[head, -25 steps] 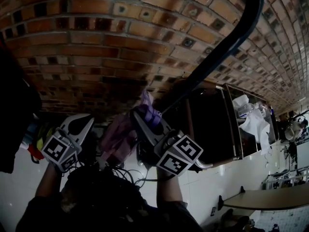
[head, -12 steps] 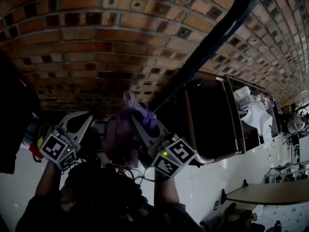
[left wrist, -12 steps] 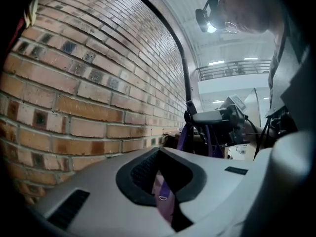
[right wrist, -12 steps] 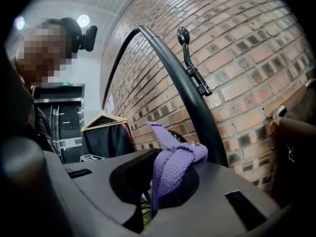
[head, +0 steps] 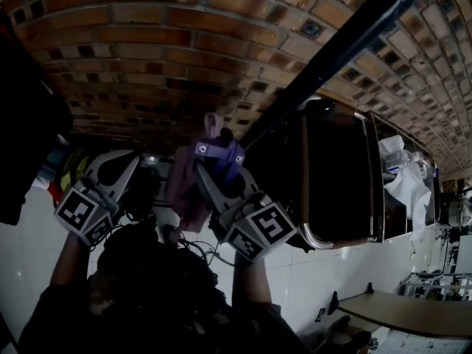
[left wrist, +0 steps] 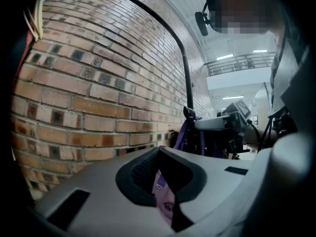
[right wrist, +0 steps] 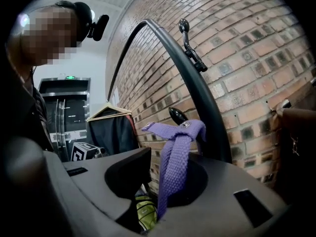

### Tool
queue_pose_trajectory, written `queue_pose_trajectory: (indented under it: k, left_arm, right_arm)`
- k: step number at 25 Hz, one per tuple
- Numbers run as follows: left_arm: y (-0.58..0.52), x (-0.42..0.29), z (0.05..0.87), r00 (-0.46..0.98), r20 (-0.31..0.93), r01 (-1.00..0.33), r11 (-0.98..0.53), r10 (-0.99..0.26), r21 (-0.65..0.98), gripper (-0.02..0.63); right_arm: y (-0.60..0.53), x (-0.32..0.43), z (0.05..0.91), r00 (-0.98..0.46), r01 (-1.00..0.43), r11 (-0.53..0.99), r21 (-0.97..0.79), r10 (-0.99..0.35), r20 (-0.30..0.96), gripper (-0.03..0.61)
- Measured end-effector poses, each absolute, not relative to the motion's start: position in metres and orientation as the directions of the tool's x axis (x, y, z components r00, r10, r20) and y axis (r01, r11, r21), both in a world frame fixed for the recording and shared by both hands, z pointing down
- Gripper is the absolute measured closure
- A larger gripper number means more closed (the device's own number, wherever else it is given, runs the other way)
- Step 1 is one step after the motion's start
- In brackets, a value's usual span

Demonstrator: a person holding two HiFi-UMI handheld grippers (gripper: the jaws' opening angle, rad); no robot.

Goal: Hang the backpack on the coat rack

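Note:
The pink backpack (head: pixel 186 189) hangs against the brick wall beside the black coat rack pole (head: pixel 332 50). Its purple strap loop (right wrist: pixel 174 135) lies over a black hook knob (right wrist: pixel 177 114) on the pole (right wrist: pixel 202 102). My right gripper (right wrist: pixel 158 174) is just under the knob and its jaws are opening. The strap runs down between them against one pad, with a gap to the other. In the head view the right gripper (head: pixel 210 172) sits below the loop (head: pixel 218 153). My left gripper (head: pixel 125 169) is at the bag's left side. Pink fabric (left wrist: pixel 163 194) fills its narrow jaw (left wrist: pixel 165 181) gap.
A second hook (right wrist: pixel 190 48) sticks out higher up the pole. A dark garment on a wooden hanger (right wrist: pixel 111 125) hangs to the left, also dark at the head view's left edge (head: pixel 22 124). A black metal-framed cabinet (head: pixel 339 175) stands to the right, on a white tiled floor (head: pixel 332 271).
Both grippers and the backpack have come down along the pole. The purple loop now rests over the hook knob, and the right jaws have parted from the strap.

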State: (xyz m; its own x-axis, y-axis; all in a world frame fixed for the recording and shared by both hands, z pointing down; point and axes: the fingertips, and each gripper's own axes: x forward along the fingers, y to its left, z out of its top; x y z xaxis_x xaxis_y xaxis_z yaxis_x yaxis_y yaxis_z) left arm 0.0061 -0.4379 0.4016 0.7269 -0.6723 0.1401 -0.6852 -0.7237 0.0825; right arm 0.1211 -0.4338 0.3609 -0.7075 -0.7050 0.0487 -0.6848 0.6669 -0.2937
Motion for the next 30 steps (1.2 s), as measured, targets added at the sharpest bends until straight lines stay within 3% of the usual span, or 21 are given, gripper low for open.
queue_pose_trajectory:
  k: [8,15,16,18,24,30]
  left_arm:
    - [-0.411,-0.011,0.404,0.64,0.127,-0.768,-0.638,-0.758,0.057,0.58]
    - [-0.37,-0.037,0.412,0.631,0.128,-0.776,-0.625,-0.765,0.085,0.58]
    - [-0.365,-0.041,0.413,0.637,0.127,-0.771,-0.631,-0.761,0.087,0.58]
    - [-0.352,-0.052,0.415,0.653,0.127,-0.757,-0.648,-0.747,0.08,0.58]
    - [-0.3,-0.089,0.401,0.683,0.095,-0.73,-0.678,-0.724,0.086,0.58]
    - [-0.238,-0.127,0.394,0.697,0.085,-0.717,-0.692,-0.712,0.08,0.58]
  right_arm:
    - [-0.402,0.123,0.402,-0.753,-0.653,0.701,-0.287,-0.641,0.147,0.416]
    - [-0.368,0.126,0.413,-0.713,-0.697,0.657,-0.287,-0.678,0.179,0.395]
    - [-0.362,0.123,0.413,-0.704,-0.708,0.656,-0.259,-0.681,0.201,0.364]
    - [-0.355,0.122,0.412,-0.648,-0.761,0.616,-0.201,-0.728,0.224,0.31]
    - [-0.326,0.153,0.403,-0.381,-0.923,0.366,-0.121,-0.914,0.141,0.31]
    - [-0.258,0.124,0.38,-0.329,-0.937,0.314,-0.153,-0.94,0.088,0.311]
